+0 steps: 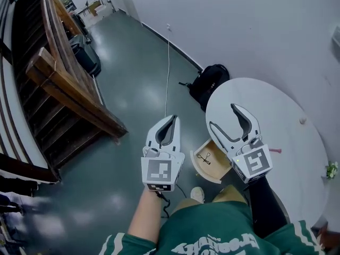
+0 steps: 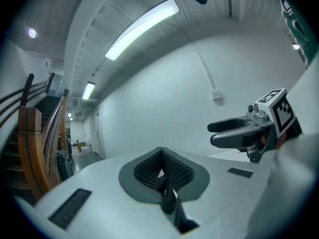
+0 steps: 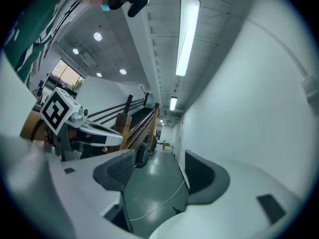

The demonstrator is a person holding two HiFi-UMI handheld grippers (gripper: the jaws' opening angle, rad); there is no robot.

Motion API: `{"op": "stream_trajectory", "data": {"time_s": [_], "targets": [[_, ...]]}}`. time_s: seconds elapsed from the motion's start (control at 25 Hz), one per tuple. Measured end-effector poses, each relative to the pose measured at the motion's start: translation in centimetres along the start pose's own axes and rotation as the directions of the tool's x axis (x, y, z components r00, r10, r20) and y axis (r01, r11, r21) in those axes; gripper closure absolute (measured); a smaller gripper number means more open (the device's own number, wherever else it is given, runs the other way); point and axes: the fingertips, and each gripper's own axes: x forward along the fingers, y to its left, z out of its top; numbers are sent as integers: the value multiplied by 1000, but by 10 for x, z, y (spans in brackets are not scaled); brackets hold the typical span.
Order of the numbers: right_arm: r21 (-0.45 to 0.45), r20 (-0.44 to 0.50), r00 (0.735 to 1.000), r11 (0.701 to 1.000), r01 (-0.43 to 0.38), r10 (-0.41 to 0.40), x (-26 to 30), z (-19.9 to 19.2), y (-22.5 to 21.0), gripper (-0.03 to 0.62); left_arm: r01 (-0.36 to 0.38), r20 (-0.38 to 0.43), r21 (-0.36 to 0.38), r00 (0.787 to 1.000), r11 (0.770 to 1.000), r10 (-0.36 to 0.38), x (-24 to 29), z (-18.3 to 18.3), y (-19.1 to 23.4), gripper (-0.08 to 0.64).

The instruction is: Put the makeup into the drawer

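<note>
Both tools are hanging level, clear of the work. The left gripper [image 1: 170, 122] is keeping nothing between its closed jaws; the right gripper [image 1: 224, 117] is standing with jaws apart and empty. Below them, the open pale wooden drawer [image 1: 198, 167] is projecting from under the round white table [image 1: 281, 108]. A slim pink stick [image 1: 275, 151], probably the makeup, is lying on the tabletop just beside the right gripper. Risk: a glancing pinch may be sending so thin an item rolling off the rim.

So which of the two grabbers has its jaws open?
The right gripper, the one over the round white table: its jaws stand apart, empty. On the left gripper the jaws are closed together.
</note>
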Motion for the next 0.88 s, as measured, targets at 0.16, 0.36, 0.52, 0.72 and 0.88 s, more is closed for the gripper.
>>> {"op": "stream_trajectory", "data": {"time_s": [0.16, 0.36, 0.52, 0.72, 0.88], "targets": [[0, -21, 998, 998, 67, -67, -23, -14, -37, 270, 55, 5, 8, 998, 998, -55, 22, 2, -32, 560], [10, -67, 984, 986, 168, -167, -72, -29, -91, 273, 151, 10, 0, 988, 988, -151, 57, 9, -93, 560], [14, -99, 967, 972, 236, -233, -117, -39, -137, 276, 227, 9, -3, 974, 974, -227, 80, 15, -148, 561], [11, -83, 955, 958, 288, -286, -170, -47, -183, 279, 296, 17, 4, 955, 955, -296, 107, 26, -212, 560], [22, -95, 942, 946, 324, -321, -210, -61, -218, 281, 335, 23, -3, 942, 942, -334, 127, 24, -263, 560]]}}
